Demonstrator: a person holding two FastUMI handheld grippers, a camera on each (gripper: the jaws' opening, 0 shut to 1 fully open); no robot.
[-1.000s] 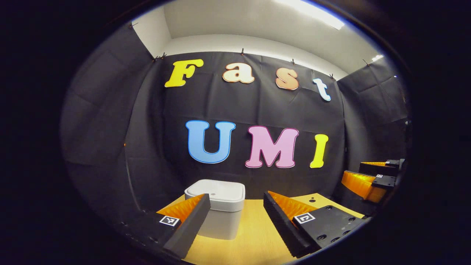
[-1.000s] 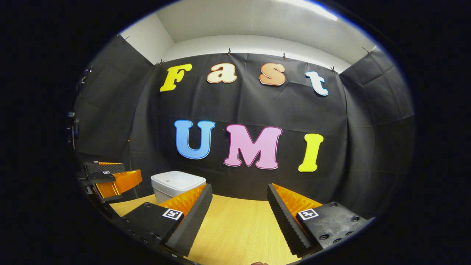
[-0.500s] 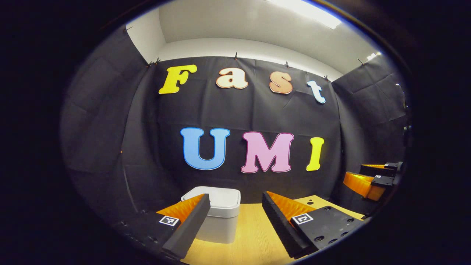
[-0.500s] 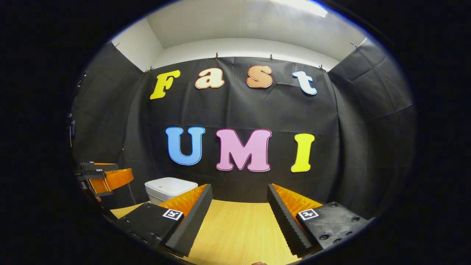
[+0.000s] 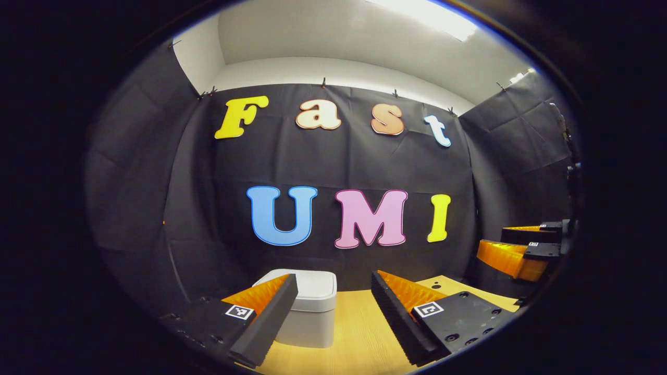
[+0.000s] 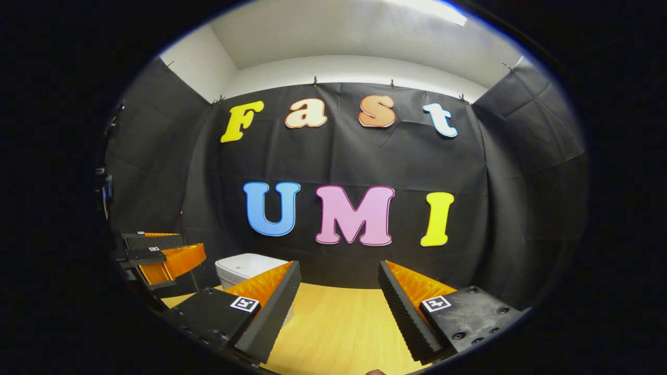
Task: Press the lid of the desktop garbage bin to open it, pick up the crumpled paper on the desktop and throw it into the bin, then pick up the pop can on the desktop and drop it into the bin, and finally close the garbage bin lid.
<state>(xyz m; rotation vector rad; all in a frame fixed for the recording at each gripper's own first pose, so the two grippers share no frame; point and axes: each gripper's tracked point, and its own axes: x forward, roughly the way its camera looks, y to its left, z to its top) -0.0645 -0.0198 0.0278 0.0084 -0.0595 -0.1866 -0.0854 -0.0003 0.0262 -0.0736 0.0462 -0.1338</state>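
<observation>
Two things are framing this moment: the wooden table (image 5: pixel 359 333) is carrying the white garbage bin (image 5: pixel 307 312) — lid down — while both hand-held grippers, left (image 5: pixel 333 317) and right (image 6: pixel 338 312), are hovering spread and empty, seemingly clear of the bin.

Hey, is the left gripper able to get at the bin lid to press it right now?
Probably yes. The left gripper is open and empty, the garbage bin stands just ahead on the wooden desktop, its lid shut, and nothing lies between them.
</observation>
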